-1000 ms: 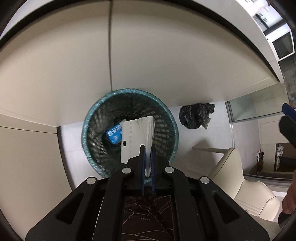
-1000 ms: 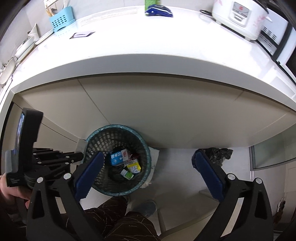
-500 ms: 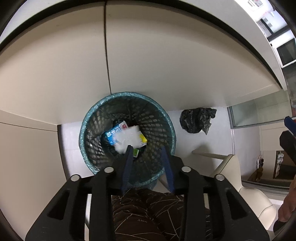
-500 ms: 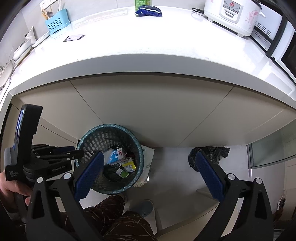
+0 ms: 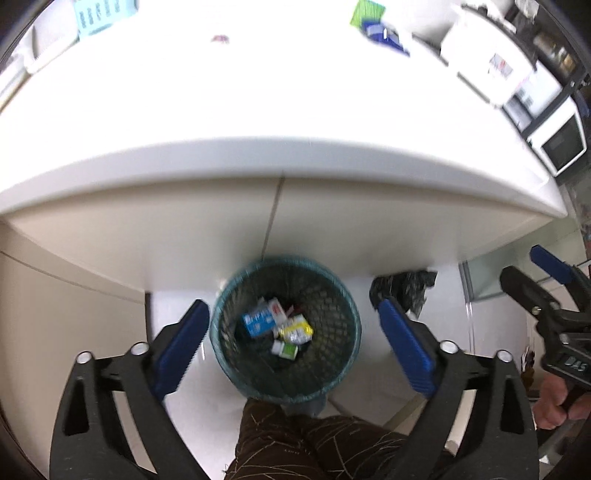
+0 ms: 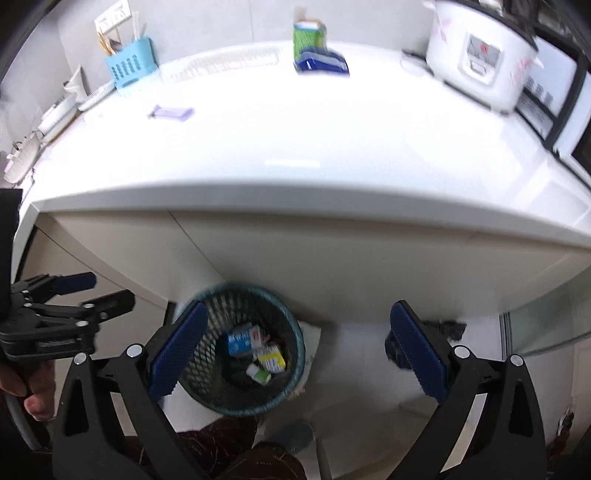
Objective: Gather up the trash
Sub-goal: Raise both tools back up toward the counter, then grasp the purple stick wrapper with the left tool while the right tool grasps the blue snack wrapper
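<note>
With both grippers (image 5: 291, 347) (image 6: 299, 350) spread empty above the bin (image 5: 286, 332), we'd pinch the light, crushable green carton (image 6: 309, 35) across its sides.

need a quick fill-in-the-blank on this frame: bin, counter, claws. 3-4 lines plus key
1. The small cartons lie inside the mesh ____.
2. Both the left claw and the right claw are ____ and hold nothing.
3. The blue packet lies on the white ____.
4. The black bag lies on the ____ beside the bin.

Missing words: bin; open; counter; floor

A white counter (image 6: 295, 155) tops beige cabinets (image 6: 332, 266) over what looks like pale floor (image 6: 354, 373).
</note>
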The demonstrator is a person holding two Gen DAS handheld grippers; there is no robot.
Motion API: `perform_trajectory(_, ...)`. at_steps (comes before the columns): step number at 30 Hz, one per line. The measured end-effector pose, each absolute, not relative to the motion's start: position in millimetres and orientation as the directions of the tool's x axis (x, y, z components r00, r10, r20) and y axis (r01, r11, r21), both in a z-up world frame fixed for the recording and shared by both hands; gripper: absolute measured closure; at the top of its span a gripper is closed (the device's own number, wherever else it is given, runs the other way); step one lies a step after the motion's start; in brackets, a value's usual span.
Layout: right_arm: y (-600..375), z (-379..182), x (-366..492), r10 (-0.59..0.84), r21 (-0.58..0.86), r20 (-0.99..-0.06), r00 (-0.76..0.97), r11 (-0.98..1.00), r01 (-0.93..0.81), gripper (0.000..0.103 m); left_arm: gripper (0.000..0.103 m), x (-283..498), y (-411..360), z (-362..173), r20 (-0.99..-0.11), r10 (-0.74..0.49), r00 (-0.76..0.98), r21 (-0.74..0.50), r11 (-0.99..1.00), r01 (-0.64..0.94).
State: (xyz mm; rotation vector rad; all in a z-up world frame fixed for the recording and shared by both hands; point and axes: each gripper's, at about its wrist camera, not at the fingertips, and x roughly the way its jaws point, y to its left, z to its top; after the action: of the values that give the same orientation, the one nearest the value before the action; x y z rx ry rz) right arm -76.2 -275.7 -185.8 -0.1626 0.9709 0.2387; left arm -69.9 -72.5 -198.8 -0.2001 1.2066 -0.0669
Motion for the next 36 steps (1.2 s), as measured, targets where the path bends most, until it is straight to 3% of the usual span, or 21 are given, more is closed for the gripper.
perform_trajectory(11,-234,-137,-39,0.127,-0.044,-0.764,0.632,0.968,-0.248,0.008,0.006,-23,-28,-132,-0.87,-0.159,0.467,-0.226,0.97,-0.091)
perform_trajectory(24,-219,-124,-10,0.084,-0.098,-0.766,0.637,0.965,-0.245,0.008,0.006,26,2,-132,-0.903,-0.126,0.41,-0.23,0.949,-0.215)
perform_trajectory(36,-233,-113,49,0.14,-0.113,-0.76,0.635,0.933,-0.341,0.008,0.006,71,-8,-127,-0.917,-0.051,0.397,-0.205,0.911,-0.358)
